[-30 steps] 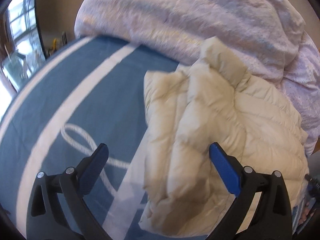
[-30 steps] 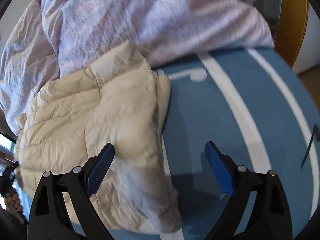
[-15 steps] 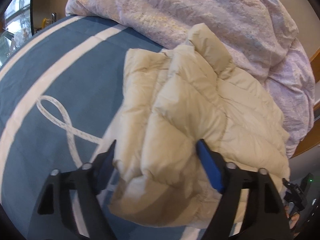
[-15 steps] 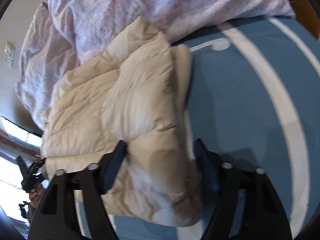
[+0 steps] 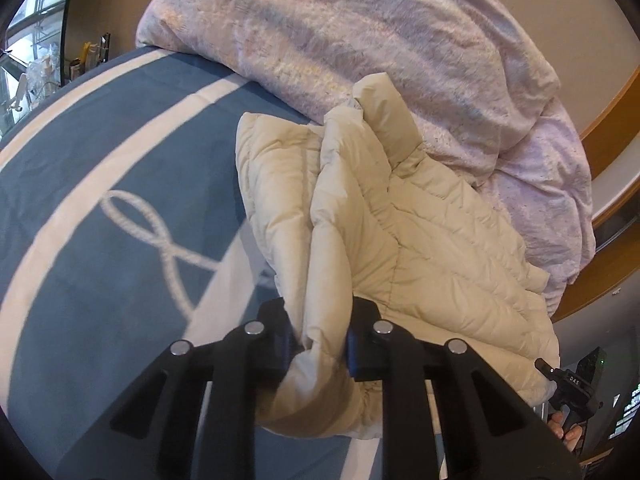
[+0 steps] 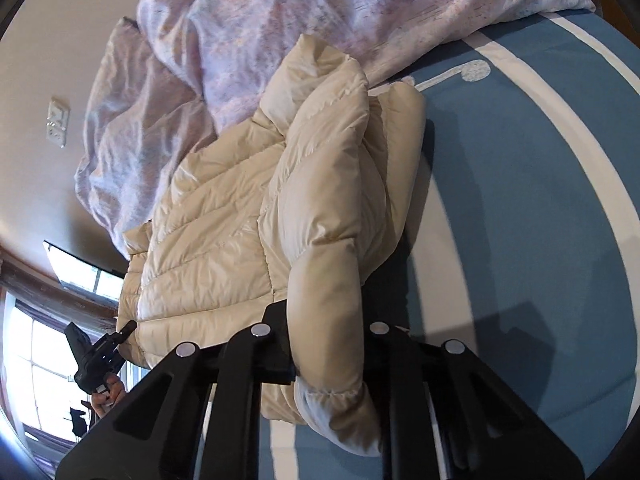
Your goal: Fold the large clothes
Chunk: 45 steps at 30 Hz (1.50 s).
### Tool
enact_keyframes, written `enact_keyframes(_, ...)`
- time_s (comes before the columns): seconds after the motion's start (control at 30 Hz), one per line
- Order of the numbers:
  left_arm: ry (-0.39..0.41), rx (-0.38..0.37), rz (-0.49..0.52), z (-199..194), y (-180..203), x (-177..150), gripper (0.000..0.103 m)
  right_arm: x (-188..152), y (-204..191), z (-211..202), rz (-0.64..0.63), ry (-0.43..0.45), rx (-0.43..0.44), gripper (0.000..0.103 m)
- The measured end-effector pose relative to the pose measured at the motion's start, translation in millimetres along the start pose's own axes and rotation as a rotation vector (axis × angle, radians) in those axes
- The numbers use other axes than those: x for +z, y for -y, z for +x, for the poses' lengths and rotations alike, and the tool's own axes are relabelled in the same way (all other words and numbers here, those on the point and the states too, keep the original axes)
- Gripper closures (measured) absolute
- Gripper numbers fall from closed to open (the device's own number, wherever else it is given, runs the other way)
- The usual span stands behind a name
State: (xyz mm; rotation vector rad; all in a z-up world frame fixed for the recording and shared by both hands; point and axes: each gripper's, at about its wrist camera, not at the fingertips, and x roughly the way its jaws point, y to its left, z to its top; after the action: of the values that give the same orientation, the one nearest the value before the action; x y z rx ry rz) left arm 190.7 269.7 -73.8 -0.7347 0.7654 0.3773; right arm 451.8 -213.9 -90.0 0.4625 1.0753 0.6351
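Observation:
A cream quilted puffer jacket (image 5: 404, 220) lies partly folded on a blue bedspread with white stripes (image 5: 100, 184). My left gripper (image 5: 320, 344) is closing, and its jaws pinch a puffy fold at the jacket's near left edge. In the right wrist view the same jacket (image 6: 248, 216) spreads to the left, and my right gripper (image 6: 328, 344) is closing with its jaws squeezing the sleeve end at the near right edge. Both pinched folds bulge out between the jaws.
A crumpled pink-lilac duvet (image 5: 380, 40) is heaped behind the jacket, touching its collar. The other hand-held gripper and a hand show at the frame edges (image 5: 572, 392) (image 6: 96, 364). Wooden bed frame (image 5: 612, 120) at right; window (image 6: 24, 344) at left.
Both grippers moved in over the jacket's near edge and went from wide open to clamped on its padding. The gripped folds now stand slightly raised off the bedspread.

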Motion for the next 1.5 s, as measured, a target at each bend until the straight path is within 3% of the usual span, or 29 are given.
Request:
enact_keyframes(0.6, -0.015, -0.025, -0.028, -85, -75, -59, 0.084, -105, -27, -48, -0.035, -0.066, 0.088, 0.088)
enact_keyframes(1.13, -0.035, -0.019, -0.044, -92, -83, -70, 0.081, -119, -26, -50, -0.041, -0.077, 0.051, 0.086)
enact_keyframes(1.23, -0.040, 0.017, -0.049, -88, -83, -70, 0.071, -119, -31, -51, -0.060, -0.070, -0.001, 0.077)
enact_keyframes(1.27, -0.039, 0.025, -0.050, -88, -83, -70, 0.068, -118, -34, -54, -0.074, -0.059, -0.038, 0.068)
enact_keyframes(1.37, -0.043, 0.044, -0.058, -86, -84, -70, 0.048, -117, -41, -68, -0.128, 0.012, -0.150, 0.054)
enact_keyframes(1.5, -0.060, 0.032, -0.090, -82, -89, -67, 0.029, -109, -54, -86, -0.164, 0.111, -0.247, 0.053)
